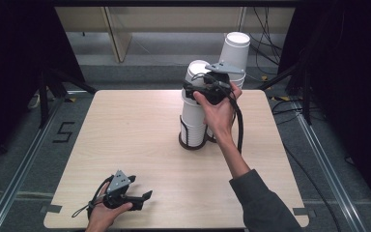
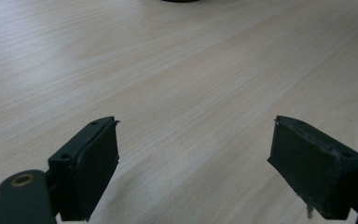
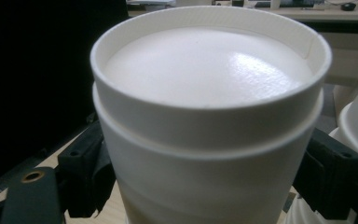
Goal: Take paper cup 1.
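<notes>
A stack of upside-down white cups [image 1: 193,111] stands in a black wire holder [image 1: 192,143] at the table's middle back. My right gripper [image 1: 192,92] is up near the top of this stack. In the right gripper view the top cup [image 3: 209,93] sits between the jaws of my right gripper [image 3: 207,172], which stand wide on either side, at or almost at its walls. A second, leaning stack of white cups [image 1: 235,48] rises just behind the right hand. My left gripper [image 1: 141,188] rests open near the front left edge, and nothing lies between the fingers of this left gripper [image 2: 193,158].
The pale wooden table [image 1: 125,125] is bare to the left and front of the stacks. The right forearm [image 1: 232,154] reaches across the right half. Dark stands and cables surround the table on the floor.
</notes>
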Demonstrator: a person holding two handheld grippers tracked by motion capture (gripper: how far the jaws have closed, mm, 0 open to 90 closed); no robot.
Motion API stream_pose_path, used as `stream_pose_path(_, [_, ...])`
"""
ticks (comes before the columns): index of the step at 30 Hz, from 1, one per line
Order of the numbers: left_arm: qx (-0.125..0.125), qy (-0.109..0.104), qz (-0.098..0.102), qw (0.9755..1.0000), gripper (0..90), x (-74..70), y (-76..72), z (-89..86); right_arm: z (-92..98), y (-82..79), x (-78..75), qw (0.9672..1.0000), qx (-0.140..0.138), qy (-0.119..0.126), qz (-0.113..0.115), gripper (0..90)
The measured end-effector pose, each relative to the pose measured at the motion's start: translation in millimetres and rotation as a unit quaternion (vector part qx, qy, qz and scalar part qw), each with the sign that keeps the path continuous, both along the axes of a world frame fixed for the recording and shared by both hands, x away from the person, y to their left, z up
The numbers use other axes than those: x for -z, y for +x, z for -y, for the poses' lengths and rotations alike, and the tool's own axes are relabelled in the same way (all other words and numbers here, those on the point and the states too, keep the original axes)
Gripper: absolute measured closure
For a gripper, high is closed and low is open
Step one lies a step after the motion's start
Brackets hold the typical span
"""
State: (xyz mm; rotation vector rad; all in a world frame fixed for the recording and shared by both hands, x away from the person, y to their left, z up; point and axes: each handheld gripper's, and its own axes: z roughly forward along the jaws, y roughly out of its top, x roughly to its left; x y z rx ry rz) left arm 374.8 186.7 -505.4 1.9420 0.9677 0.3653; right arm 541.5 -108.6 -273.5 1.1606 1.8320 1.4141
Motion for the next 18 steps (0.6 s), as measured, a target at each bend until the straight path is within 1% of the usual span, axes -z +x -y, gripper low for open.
stream_pose_path(1, [0.0,0.006,0.0,1.0,14.9,-0.4,-0.4,-0.6,1.1,-2.1,-2.1,1.0,-0.003,0.005,0.0,17.9])
stream_pose_path(2, [0.002,0.003,0.0,1.0,14.9,-0.3,-0.2,-0.6,2.2,-4.1,-4.1,0.9999,-0.008,0.008,0.005,17.9])
stream_pose_path(5, [0.0,0.004,0.0,1.0,14.9,-0.5,-0.2,0.0,5.9,-13.0,-10.6,0.9997,-0.021,0.005,0.012,17.9])
stream_pose_path(7, [0.002,0.006,0.0,1.0,14.9,-0.2,-0.3,-0.4,7.4,-20.2,-13.8,0.9994,-0.032,0.007,0.012,17.9])
stream_pose_path(8, [0.001,0.005,0.001,1.0,14.9,-0.2,-0.2,-0.3,9.0,-24.1,-15.3,0.9992,-0.037,0.003,0.015,17.9])
stream_pose_path(9, [-0.001,0.0,0.0,1.0,14.9,-0.1,0.0,0.1,9.7,-28.4,-16.2,0.999,-0.041,0.006,0.015,17.9])
stream_pose_path(11, [0.001,0.0,0.001,1.0,14.9,0.2,0.5,0.1,12.1,-36.8,-17.2,0.9983,-0.055,0.006,0.02,17.9])
stream_pose_path(13, [0.001,0.0,0.0,1.0,14.9,0.6,0.1,0.2,14.2,-45.8,-15.6,0.9975,-0.068,0.007,0.019,17.9])
stream_pose_path(14, [0.001,0.0,0.0,1.0,14.9,0.5,0.2,0.2,15.5,-49.9,-14.2,0.9972,-0.073,0.003,0.016,17.8])
stream_pose_path(16, [0.0,0.001,0.0,1.0,14.9,-0.1,0.1,0.1,18.4,-57.5,-9.5,0.9962,-0.085,-0.003,0.018,17.9])
stream_pose_path(17, [0.0,0.0,0.001,1.0,14.9,0.1,0.3,0.2,19.7,-61.5,-6.6,0.9957,-0.091,-0.002,0.015,17.9])
stream_pose_path(18, [0.0,-0.001,0.0,1.0,14.9,0.4,0.3,0.1,20.2,-66.0,-3.5,0.9954,-0.095,0.004,0.006,17.9])
